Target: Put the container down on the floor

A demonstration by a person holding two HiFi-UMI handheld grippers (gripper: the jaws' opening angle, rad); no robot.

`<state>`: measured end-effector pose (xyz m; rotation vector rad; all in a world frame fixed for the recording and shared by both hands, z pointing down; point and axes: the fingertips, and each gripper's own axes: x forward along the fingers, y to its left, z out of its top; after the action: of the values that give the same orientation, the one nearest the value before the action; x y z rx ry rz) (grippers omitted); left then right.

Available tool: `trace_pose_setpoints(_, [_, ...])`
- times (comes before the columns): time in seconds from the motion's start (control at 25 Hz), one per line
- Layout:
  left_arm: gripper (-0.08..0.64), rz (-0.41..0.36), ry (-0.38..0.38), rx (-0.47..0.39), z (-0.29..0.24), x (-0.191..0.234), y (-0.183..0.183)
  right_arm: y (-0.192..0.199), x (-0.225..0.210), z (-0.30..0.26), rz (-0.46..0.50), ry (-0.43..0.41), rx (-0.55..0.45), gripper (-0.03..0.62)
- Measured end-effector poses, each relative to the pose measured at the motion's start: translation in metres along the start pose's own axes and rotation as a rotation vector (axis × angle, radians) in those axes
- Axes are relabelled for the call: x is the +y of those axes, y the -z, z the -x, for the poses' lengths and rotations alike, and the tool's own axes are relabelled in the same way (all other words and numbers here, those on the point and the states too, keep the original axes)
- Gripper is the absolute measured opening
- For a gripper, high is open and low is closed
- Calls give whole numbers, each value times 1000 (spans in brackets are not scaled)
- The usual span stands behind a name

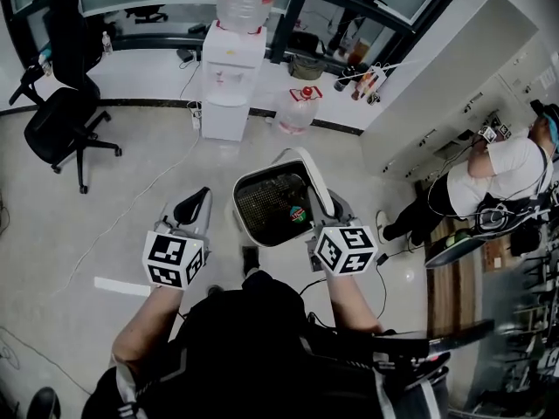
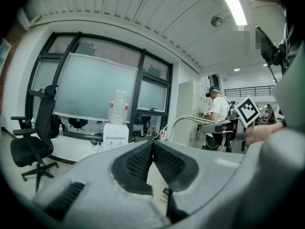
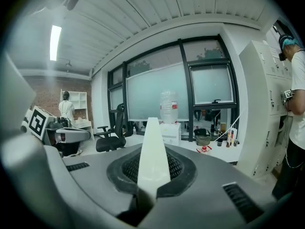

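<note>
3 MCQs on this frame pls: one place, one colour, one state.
1. Where is the red-capped water bottle?
A. on top of the water dispenser
B. beside the water dispenser, on its right in the head view
C. inside the container

2. What colour is the container's rim?
A. white
B. red
C. blue

3. What is the right gripper doing?
A. open, clear of the container
B. shut on the water bottle
C. shut on the container's rim

Key:
1 B: the head view shows it standing next to the dispenser's base, on the right.
2 A: the rim and outer wall are white in the head view.
3 C: the right gripper view shows its fingers closed on the white rim. The left gripper is shut and off the container.
</note>
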<state>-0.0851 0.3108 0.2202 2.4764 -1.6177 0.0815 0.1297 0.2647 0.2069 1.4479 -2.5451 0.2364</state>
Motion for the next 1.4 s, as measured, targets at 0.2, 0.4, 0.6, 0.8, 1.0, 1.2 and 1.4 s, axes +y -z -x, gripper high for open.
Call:
trace_pose_setpoints(0.2, [11, 9, -31, 6, -21, 12, -3, -5, -10, -28, 3, -34, -10, 25])
trace_pose_setpoints(0.4, [11, 20, -69, 2, -55, 29, -15, -19, -28, -61, 13, -59, -17, 25])
trace_pose_setpoints(0.6, [11, 14, -74, 4, -91, 41, -24, -25, -45, -94, 17, -79, -11, 25])
trace_pose_setpoints(0.8, [11, 18, -95, 17, -126, 49, -35, -37, -70, -120, 17, -98, -13, 25])
trace_pose_setpoints(1.0, [11, 21, -107, 41, -162, 51, -37, -41, -92, -146, 24, -123, -10, 25])
trace_pose_setpoints(1.2, [11, 6, -113, 59, -191, 47, -42, -42, -111, -163, 20, -147, -10, 25])
trace_pose_setpoints(1.4, [11, -3, -125, 65, -221, 49, -49, -47, -133, -183, 9, -166, -15, 23])
